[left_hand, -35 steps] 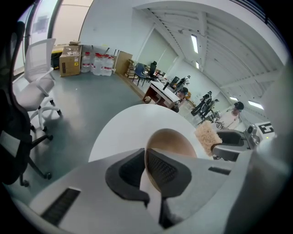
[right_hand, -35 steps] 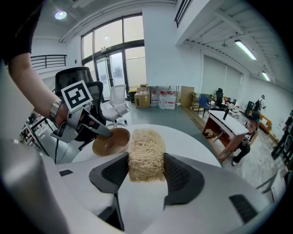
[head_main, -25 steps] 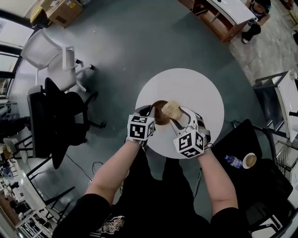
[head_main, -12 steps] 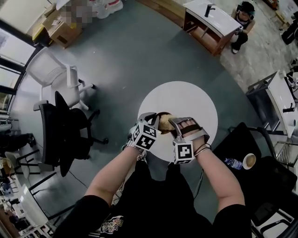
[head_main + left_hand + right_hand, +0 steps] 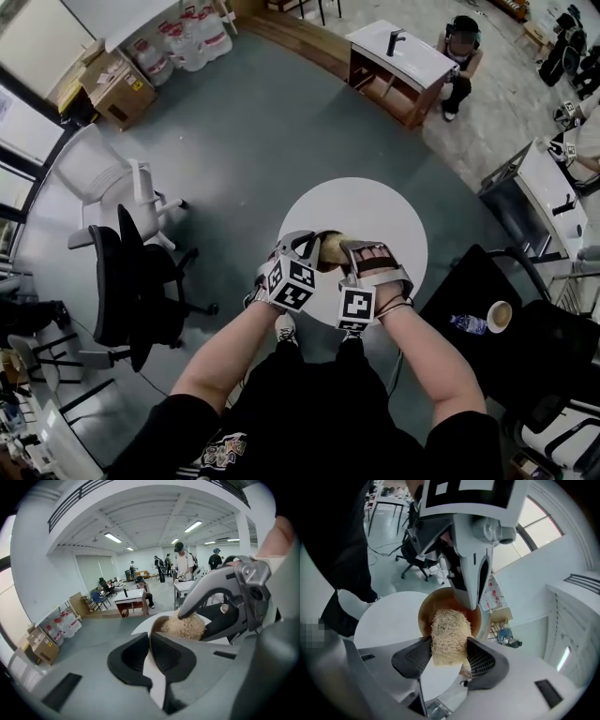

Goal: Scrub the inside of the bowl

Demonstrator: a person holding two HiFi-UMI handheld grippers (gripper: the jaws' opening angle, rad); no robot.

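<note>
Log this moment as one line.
left gripper: shut on bowl rim | right gripper: shut on scrubber | scrubber: in bowl opening

A round white table (image 5: 384, 211) stands on the grey floor (image 5: 253, 131). Taking clock directions from it, a black office chair (image 5: 131, 281) sits at nine o'clock. A white office chair (image 5: 111, 173) is just beside that one, a little past nine. Far out at ten lies a cardboard box (image 5: 114, 86), with packs of water bottles (image 5: 183, 42) at eleven. A white-topped wooden desk (image 5: 394, 58) stands at twelve, and a person (image 5: 459, 52) crouches at its right end. At four o'clock a cup (image 5: 500, 321) and a small bottle (image 5: 465, 324) rest on a dark seat (image 5: 525, 356).
</note>
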